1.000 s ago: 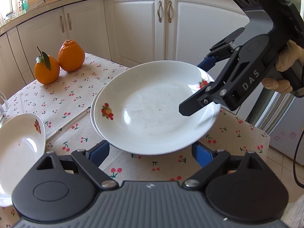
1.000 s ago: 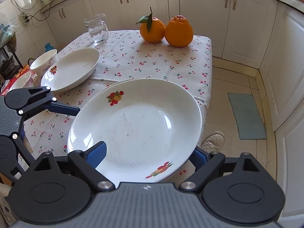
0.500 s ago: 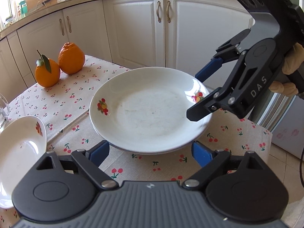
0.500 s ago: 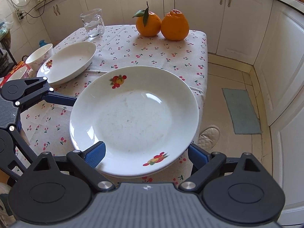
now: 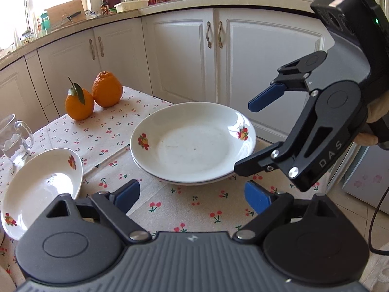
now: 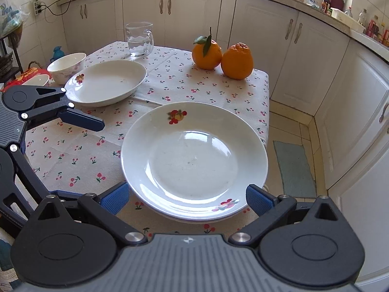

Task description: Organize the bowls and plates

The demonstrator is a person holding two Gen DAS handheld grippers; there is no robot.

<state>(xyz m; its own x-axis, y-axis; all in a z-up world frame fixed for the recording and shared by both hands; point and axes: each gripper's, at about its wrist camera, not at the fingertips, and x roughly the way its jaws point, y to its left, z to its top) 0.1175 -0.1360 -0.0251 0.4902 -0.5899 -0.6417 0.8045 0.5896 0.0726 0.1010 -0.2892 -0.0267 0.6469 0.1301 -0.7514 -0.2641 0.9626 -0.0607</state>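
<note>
Two white deep plates sat stacked on the table, top plate nested on the lower plate, of which only a thin rim edge showed. The stack was near the table's corner on the cherry-print tablecloth, fruit decals on the top plate's rim. Right gripper had its jaws opening and already very wide, blue pads either side of the stack's near rim, not pressing on it, nothing held. In the left wrist view the right gripper hung just beside the stack's edge, one finger above the rim, the other low by it; contact there was unclear. Left gripper was wide open too and empty, its pads above bare cloth short of the stack.

A third deep plate lay apart from the stack, further along the table, also with fruit decals. Beyond it stood a small floral bowl near the table edge, and a second bowl just beside that, partly hidden. Glass mug with some water stood upright at the far side. Two oranges sat touching each other at the far corner, one with a leaf. White cabinets ran behind the table. A gloved hand showed behind the right gripper.
</note>
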